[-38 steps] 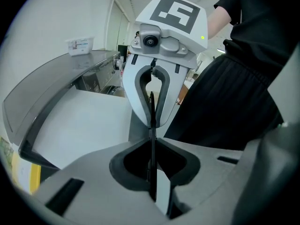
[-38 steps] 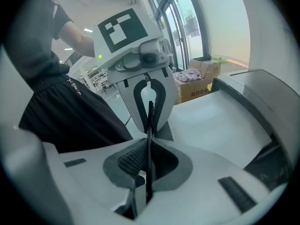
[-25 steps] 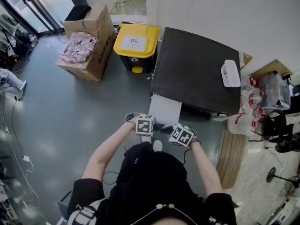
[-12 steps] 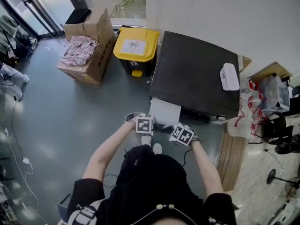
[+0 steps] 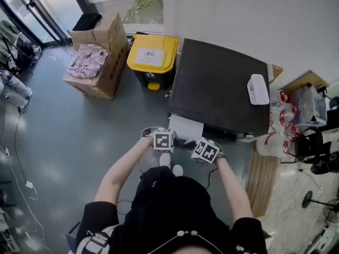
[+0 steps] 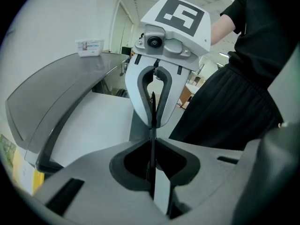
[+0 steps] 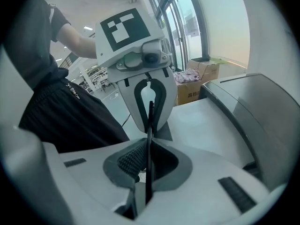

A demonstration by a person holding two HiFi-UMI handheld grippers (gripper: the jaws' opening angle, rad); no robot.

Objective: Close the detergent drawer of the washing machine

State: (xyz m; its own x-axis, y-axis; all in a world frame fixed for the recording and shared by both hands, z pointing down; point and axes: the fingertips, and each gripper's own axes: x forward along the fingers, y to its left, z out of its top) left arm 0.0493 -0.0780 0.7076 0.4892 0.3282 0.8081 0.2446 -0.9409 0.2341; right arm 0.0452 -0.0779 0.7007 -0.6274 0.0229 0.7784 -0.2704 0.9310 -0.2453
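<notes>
White detergent drawer [image 5: 186,127] sticks out at the front-left corner of the dark-topped washing machine [image 5: 222,83]. Left gripper [image 5: 164,140] and right gripper [image 5: 206,151] are at its front edge, jaws pressed together, empty; I can't tell if they touch it. Risk: an uneven push skews and jams the drawer, or the tips slip off. Yellow-lidded bin [image 5: 150,53] and cardboard box [image 5: 98,62] are well apart; nothing blocks it.

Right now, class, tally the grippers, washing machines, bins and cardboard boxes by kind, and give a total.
Grippers: 2 (left gripper, right gripper)
Washing machine: 1
Yellow bin: 1
Cardboard box: 1
Total: 5
</notes>
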